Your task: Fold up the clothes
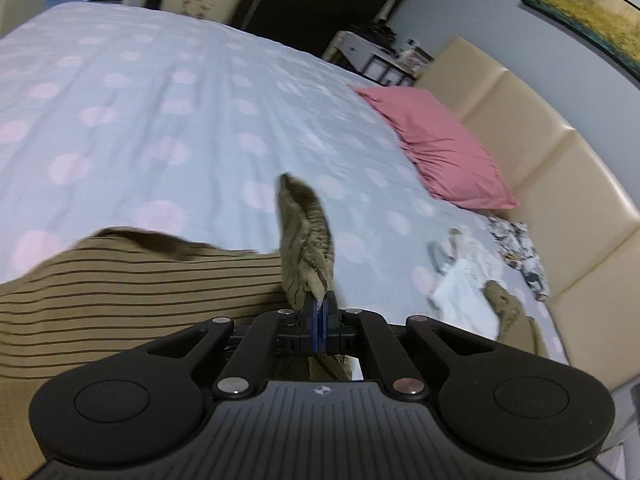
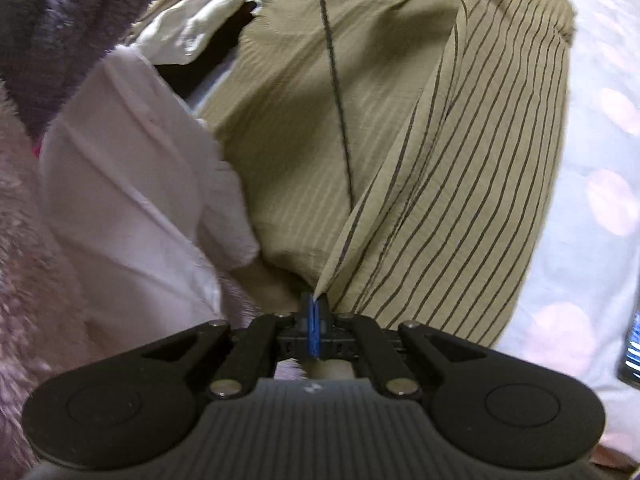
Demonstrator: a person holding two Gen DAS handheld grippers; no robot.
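A tan shirt with thin dark stripes (image 1: 132, 276) spreads to the lower left in the left wrist view. One bunched corner of it sticks up from my left gripper (image 1: 320, 304), which is shut on that cloth. In the right wrist view the same striped shirt (image 2: 452, 168) hangs stretched above the bed, part of it showing its paler inner side. My right gripper (image 2: 315, 304) is shut on a folded edge of it. A thin dark cord (image 2: 334, 76) runs down across the cloth.
The bed has a pale blue sheet with pink dots (image 1: 160, 112). A pink pillow (image 1: 436, 144) lies by the beige padded headboard (image 1: 560, 184). Loose clothes (image 1: 468, 276) lie near the headboard. A white garment (image 2: 128, 184) and fluffy purple fabric (image 2: 44, 32) lie left of my right gripper.
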